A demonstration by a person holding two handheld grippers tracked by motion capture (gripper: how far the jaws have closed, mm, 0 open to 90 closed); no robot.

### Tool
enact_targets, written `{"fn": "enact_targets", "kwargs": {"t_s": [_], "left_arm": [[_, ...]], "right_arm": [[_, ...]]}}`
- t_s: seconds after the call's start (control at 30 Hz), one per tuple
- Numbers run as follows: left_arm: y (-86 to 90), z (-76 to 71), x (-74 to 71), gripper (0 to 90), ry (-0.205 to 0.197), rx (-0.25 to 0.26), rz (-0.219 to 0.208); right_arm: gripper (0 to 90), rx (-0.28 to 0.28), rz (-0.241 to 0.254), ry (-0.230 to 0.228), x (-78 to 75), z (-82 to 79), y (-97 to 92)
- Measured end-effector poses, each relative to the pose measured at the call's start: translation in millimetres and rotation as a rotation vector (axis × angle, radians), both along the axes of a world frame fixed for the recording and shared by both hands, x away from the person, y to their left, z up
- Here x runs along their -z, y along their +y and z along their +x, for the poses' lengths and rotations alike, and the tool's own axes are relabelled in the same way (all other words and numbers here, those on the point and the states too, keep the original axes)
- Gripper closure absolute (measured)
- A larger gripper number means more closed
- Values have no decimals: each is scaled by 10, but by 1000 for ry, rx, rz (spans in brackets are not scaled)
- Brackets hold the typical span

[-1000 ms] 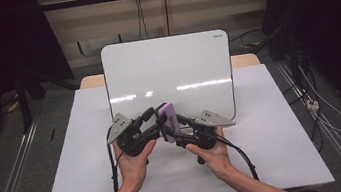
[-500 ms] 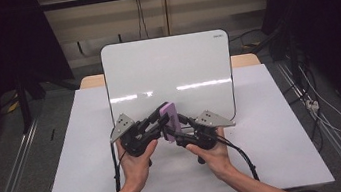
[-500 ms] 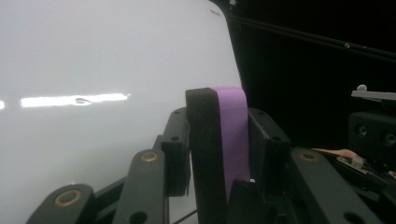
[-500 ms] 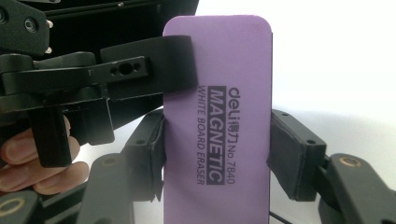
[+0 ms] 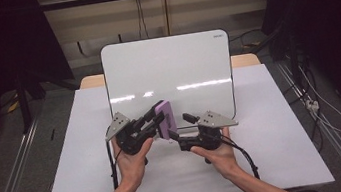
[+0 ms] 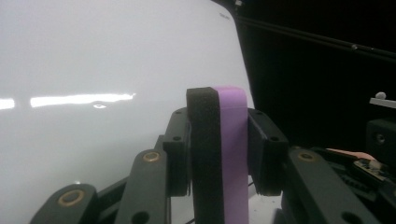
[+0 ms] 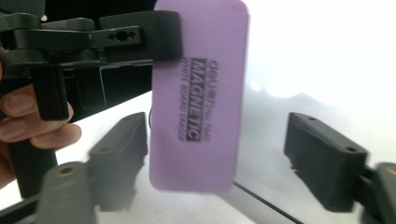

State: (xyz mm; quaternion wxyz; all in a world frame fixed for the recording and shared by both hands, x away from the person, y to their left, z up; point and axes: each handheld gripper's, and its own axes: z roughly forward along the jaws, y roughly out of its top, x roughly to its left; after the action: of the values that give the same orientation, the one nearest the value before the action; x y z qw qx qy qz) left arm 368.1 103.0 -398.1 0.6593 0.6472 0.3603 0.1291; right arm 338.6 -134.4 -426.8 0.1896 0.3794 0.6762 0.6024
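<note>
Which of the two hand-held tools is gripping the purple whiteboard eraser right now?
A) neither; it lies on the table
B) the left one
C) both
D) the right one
B: the left gripper clamps the eraser, while the right gripper stands open around it.

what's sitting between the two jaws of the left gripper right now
The purple whiteboard eraser, black felt side beside purple back, is clamped between the left gripper jaws; the left gripper view shows both pads pressing its faces.
</note>
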Motion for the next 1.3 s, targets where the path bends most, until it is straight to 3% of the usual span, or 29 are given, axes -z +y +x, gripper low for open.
{"fn": "enact_targets", "kwargs": {"t_s": [0.17,0.27,0.37,0.5,0.57,0.63,0.73,1.0,1.3], "left_arm": [[53,-5,-66,642,-40,-13,57],[80,2,-76,642,-39,-19,75],[115,4,-97,642,-53,-24,127],[153,-5,-117,643,-49,-32,160],[181,-4,-145,643,-54,-36,209],[215,-8,-164,643,-61,-40,214],[273,-7,-200,644,-79,-49,271],[387,-9,-283,644,-89,-83,419],[520,23,-338,645,-89,-151,532]], "right_arm": [[133,13,-23,5,-3,-24,-104],[97,40,-41,1,-8,-40,-208],[76,63,-71,0,4,-56,-321],[56,94,-79,4,16,-83,-473],[55,112,-91,1,13,-105,-533],[51,117,-93,-3,3,-133,-598],[50,137,-104,-3,8,-174,-716],[55,228,-188,19,58,-251,-1007],[58,278,-237,27,86,-373,-1220]]}}
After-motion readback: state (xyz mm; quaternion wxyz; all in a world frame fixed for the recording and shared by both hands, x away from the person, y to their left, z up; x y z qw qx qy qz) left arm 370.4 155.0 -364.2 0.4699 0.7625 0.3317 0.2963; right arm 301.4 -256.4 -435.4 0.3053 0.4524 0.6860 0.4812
